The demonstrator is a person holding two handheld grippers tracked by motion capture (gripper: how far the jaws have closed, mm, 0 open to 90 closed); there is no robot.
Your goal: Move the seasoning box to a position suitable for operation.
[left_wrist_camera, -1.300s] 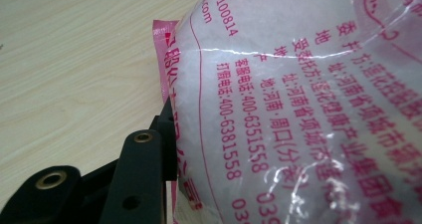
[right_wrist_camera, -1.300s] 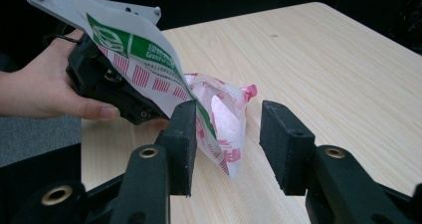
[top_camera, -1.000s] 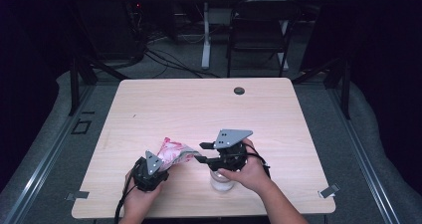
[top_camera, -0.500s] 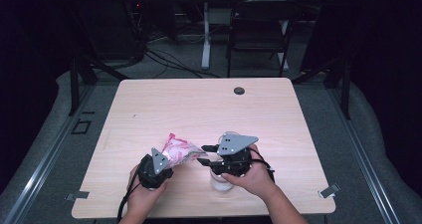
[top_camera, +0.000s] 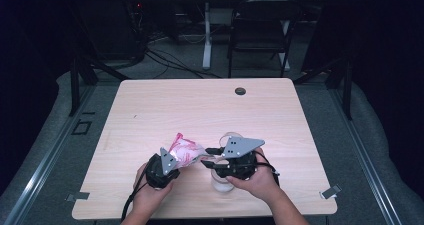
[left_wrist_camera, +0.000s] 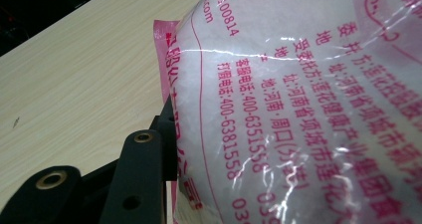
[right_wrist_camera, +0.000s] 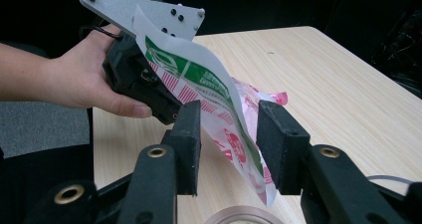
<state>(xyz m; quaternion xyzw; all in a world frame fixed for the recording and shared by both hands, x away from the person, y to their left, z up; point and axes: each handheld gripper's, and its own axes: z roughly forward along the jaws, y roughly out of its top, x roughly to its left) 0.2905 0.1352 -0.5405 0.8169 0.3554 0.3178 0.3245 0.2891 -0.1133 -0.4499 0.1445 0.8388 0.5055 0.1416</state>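
Two hand-held grippers work over a light wood-grain table [top_camera: 150,115]. The left gripper [top_camera: 172,166] is clamped on a clear plastic bag with pink and green print, filled with white granules [top_camera: 185,150], and holds it clear of the tabletop near the front edge, tilted toward the right gripper [top_camera: 209,161]. In the left gripper view the bag [left_wrist_camera: 308,94] bulges tightly against the one visible jaw.

The right gripper's jaws have just been closing. In the right gripper view they stand either side of the bag's flat end [right_wrist_camera: 234,134], with a gap still visible at each pad, so no grip is established there yet. The left gripper [right_wrist_camera: 171,115] appears farther off in that view, holding the bag.

A round clear container [top_camera: 221,181] stands on the table directly beneath the right hand [top_camera: 255,180]; its rim [right_wrist_camera: 244,215] shows at the bottom of the right gripper view.

Status, as judged: the bag is lifted and presented above the container. Remaining: secure the bag's end, open it, and pour the contents into the container. No granules can be seen in the container.
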